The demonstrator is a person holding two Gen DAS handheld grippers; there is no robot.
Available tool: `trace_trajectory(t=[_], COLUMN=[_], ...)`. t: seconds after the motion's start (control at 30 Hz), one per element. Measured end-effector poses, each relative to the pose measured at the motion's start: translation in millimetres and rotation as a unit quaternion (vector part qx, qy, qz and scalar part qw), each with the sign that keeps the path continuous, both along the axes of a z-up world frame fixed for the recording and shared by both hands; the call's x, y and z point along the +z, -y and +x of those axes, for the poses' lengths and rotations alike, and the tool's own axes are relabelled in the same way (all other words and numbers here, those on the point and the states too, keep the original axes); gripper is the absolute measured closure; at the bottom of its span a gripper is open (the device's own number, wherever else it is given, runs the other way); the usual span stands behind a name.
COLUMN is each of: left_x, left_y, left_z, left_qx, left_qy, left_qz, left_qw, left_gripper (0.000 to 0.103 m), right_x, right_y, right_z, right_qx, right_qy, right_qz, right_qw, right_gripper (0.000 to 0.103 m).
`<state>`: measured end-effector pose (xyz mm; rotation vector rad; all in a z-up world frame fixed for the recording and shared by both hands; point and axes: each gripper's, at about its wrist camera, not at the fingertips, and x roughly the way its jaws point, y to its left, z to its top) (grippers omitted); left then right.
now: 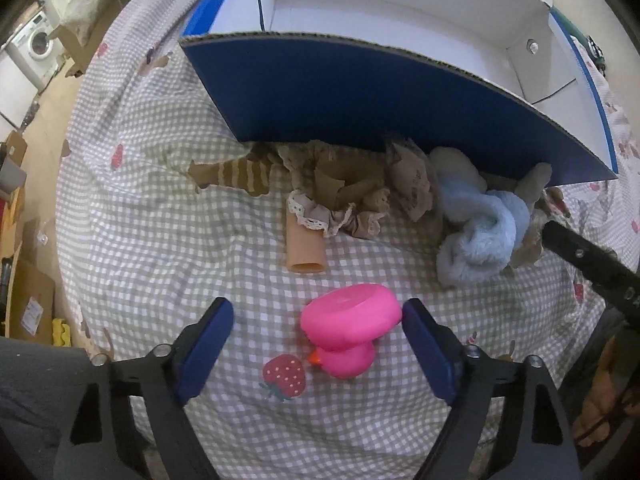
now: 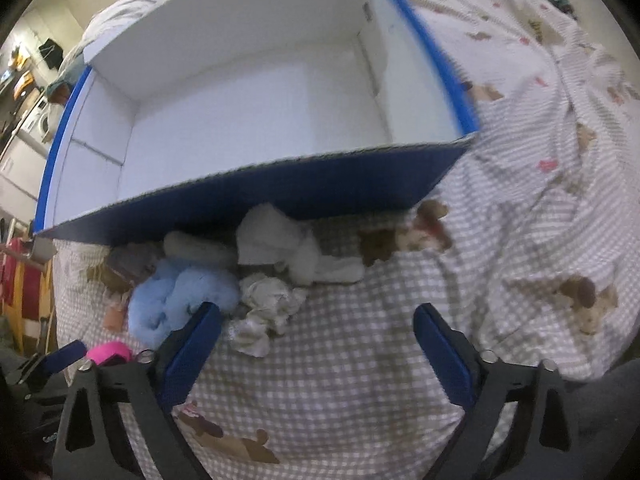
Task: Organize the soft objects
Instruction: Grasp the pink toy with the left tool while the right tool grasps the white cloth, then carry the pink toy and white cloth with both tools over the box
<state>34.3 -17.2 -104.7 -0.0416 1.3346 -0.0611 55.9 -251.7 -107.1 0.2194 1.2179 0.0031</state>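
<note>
A pink rubber duck (image 1: 349, 330) lies on the checked bedsheet between the open fingers of my left gripper (image 1: 318, 344), nearer the right finger. Beyond it lie a peach tube-like piece (image 1: 305, 250), a lace-trimmed brown cloth pile (image 1: 352, 196) and a fluffy light blue item (image 1: 478, 236), all against the blue box (image 1: 360, 108). My right gripper (image 2: 318, 350) is open and empty above the sheet. Ahead of it lie the blue fluffy item (image 2: 176, 300), a crumpled patterned white cloth (image 2: 266, 308) and a white cloth (image 2: 288, 246). The duck shows at the far left of the right wrist view (image 2: 108, 352).
The blue box has a white, empty inside (image 2: 256, 120) and stands open on the bed. The other gripper's black arm (image 1: 588, 264) comes in at the right of the left wrist view. The bed's left edge (image 1: 68, 200) drops to a floor with cartons and a washing machine (image 1: 34, 44).
</note>
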Motion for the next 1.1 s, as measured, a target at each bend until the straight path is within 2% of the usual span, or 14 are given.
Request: trace_trajectory(t=[0.1, 0.17, 0.23, 0.33, 0.47, 0.57, 0.83, 1.1], left_x=[-4.8, -6.1, -6.0, -7.5, -6.5, -5.3, -6.3, 2.2], left_y=[0.8, 2.5, 5.1, 11.2, 18.4, 17.5, 16.3, -6.7], left_z=[-0.4, -1.5, -0.9, 4.5, 10.7, 9.0, 5.1, -1.7], left_qx=[-0.002, -0.006, -0.008, -0.007, -0.007, -0.011, -0.009, 0.005], left_qy=[-0.008, -0.008, -0.006, -0.01, -0.009, -0.009, 0.001, 0.015], left_qz=[-0.003, -0.002, 0.001, 0.013, 0.011, 0.011, 0.017, 0.022], left_qw=[1.0, 0.9999, 0.9999, 0.9998, 0.9999, 0.9998, 0.9998, 0.9996], left_gripper=[0.034, 0.052, 0.065, 0.066, 0.066, 0.066, 0.066, 0.066], right_x=[-8.8, -13.5, -16.6, -20.0, -32.2, -36.3, -24.2, -9.8], right_y=[-5.2, -7.0, -8.2, -10.8, -15.4, -22.3, -22.4, -17.7], right_z=[7.9, 12.2, 17.3, 24.7, 28.1, 29.5, 16.1, 6.9], right_qx=[0.009, 0.009, 0.006, 0.006, 0.015, 0.026, 0.026, 0.031], right_qy=[-0.014, -0.019, -0.021, -0.026, -0.038, -0.036, -0.02, 0.001], right_qz=[0.008, 0.012, 0.015, 0.023, 0.044, 0.039, 0.051, 0.054], right_qw=[1.0, 1.0, 1.0, 0.999, 0.998, 0.998, 0.998, 0.998], right_gripper=[0.018, 0.023, 0.026, 0.047, 0.073, 0.082, 0.085, 0.086])
